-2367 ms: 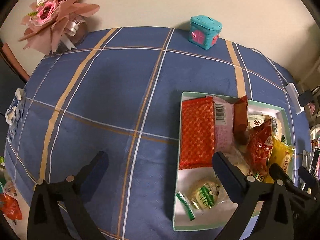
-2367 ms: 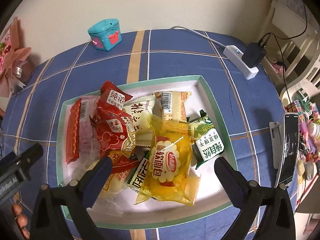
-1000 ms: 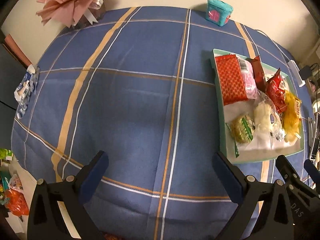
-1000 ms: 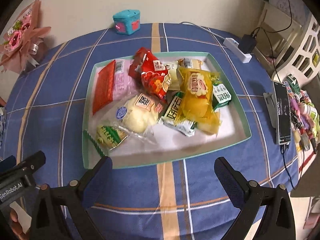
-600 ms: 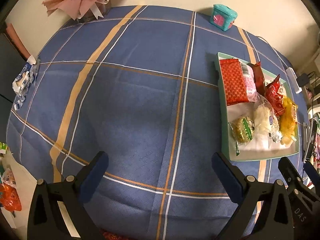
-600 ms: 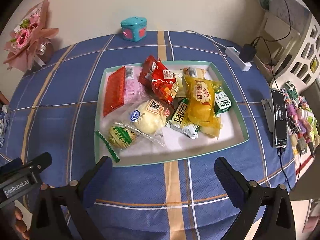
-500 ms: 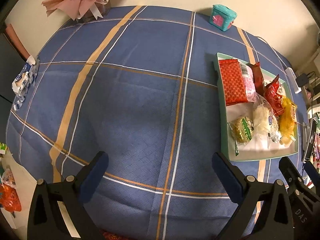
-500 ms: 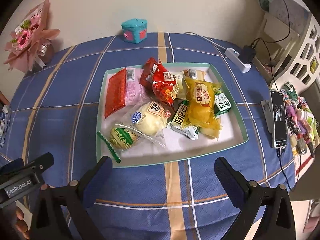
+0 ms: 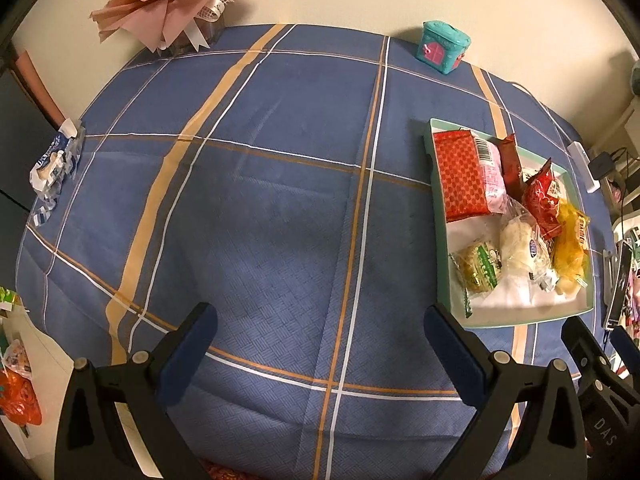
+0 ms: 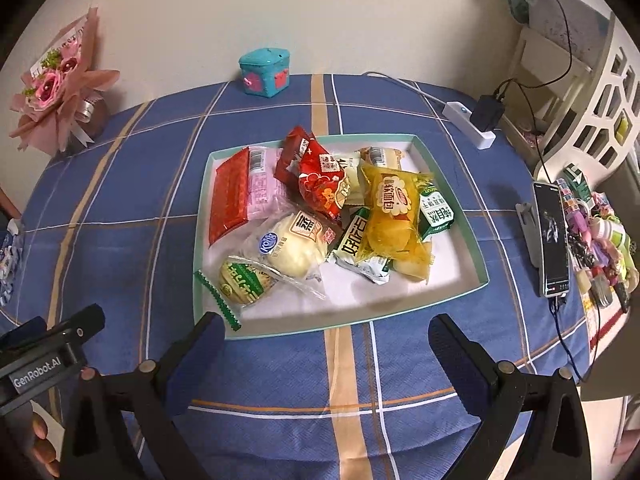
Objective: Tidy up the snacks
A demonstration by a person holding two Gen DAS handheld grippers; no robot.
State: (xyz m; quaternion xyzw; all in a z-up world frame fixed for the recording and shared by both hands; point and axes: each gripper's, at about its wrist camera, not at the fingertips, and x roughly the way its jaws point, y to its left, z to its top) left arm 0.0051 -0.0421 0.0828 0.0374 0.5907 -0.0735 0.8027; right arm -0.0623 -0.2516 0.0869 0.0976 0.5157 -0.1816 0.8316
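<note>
A shallow teal-rimmed tray holds several snack packets: a red waffle-pattern pack, a red bag, a yellow bread bag, a white bun and a green-label cake. The tray also shows at the right in the left wrist view. My right gripper is open and empty, just in front of the tray's near edge. My left gripper is open and empty over bare tablecloth, left of the tray.
The table has a blue plaid cloth. A teal toy box and a pink bouquet stand at the back. A phone on a stand, a power strip and cables lie right. A tissue pack lies at the left edge.
Both grippers have pulled back from the tray and risen, so the tray looks smaller and farther away. The snacks have not moved. Both stay open.
</note>
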